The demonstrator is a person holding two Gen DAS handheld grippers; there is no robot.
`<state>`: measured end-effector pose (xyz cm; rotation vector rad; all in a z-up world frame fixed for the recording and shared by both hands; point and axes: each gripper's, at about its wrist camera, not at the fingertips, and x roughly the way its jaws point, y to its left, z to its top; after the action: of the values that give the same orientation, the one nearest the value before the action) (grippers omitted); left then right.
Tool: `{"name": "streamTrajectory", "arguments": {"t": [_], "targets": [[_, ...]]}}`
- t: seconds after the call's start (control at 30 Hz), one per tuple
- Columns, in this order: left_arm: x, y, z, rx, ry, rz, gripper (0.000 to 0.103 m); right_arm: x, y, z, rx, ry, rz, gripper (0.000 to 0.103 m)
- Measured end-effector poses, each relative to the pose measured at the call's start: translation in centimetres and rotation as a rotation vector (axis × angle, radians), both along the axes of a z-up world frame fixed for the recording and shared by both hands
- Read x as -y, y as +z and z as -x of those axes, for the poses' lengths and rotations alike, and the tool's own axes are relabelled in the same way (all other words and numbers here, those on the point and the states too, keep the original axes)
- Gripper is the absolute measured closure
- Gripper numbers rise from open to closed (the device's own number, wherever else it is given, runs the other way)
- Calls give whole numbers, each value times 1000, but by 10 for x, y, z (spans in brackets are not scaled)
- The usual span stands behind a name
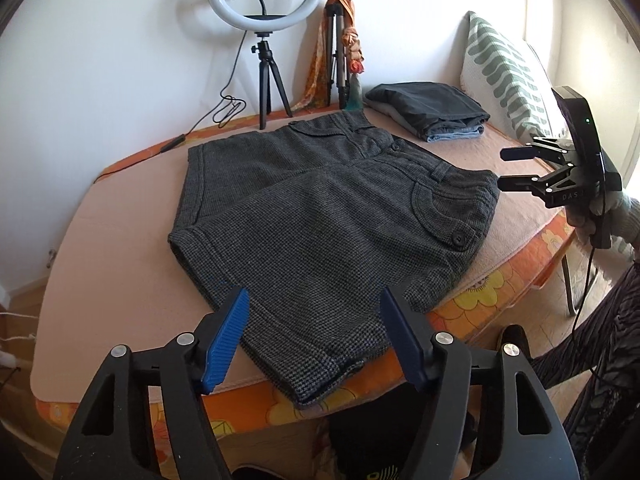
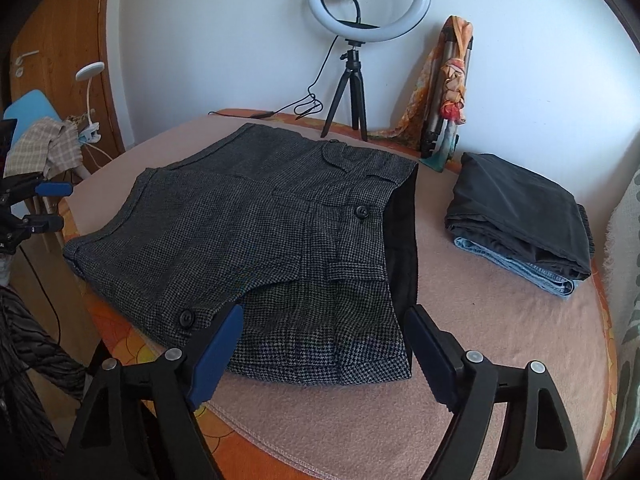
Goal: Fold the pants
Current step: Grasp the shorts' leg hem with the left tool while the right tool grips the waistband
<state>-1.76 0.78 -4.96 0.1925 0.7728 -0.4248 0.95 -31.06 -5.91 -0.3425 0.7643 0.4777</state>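
Grey checked shorts (image 1: 320,216) flat on pink-covered table (image 1: 112,240), left gripper (image 1: 314,344) and right gripper (image 2: 324,356) jaws apart over near edges, gripping nothing, folded pants (image 2: 520,224) far right.

From my seat, the pants (image 1: 320,208) lie flat on the worktop (image 1: 120,232), one leg hem overhanging its near edge. My left tongs (image 1: 312,344) hang over that hem, a pad on either side of it without touching; my right tongs (image 2: 320,352) straddle the near waistband corner the same way. Behind the pants, a ring light (image 2: 368,4) on its tripod stands against the wall, a folded tripod (image 2: 448,92) to its right. A stack of folded clothes (image 2: 520,220) sits right of the waistband.
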Motion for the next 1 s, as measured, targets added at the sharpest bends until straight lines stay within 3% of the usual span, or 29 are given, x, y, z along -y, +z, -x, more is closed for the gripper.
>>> {"name": "streamTrajectory", "arguments": {"t": [0.07, 0.33, 0.57, 0.9, 1.0], "targets": [[4, -6, 3, -21, -42, -10, 45, -8, -10, 2, -20, 58, 39, 34], [12, -34, 3, -146, -137, -30, 49, -26, -36, 9, -26, 189, 184, 35], [23, -47, 9, -126, -199, -157, 49, -33, -48, 13, 15, 232, 269, 35], [27, -56, 6, -139, -226, -172, 48, -45, -63, 25, 73, 293, 422, 35], [27, -57, 4, -142, -224, -170, 48, -49, -63, 25, 75, 306, 431, 46]]}}
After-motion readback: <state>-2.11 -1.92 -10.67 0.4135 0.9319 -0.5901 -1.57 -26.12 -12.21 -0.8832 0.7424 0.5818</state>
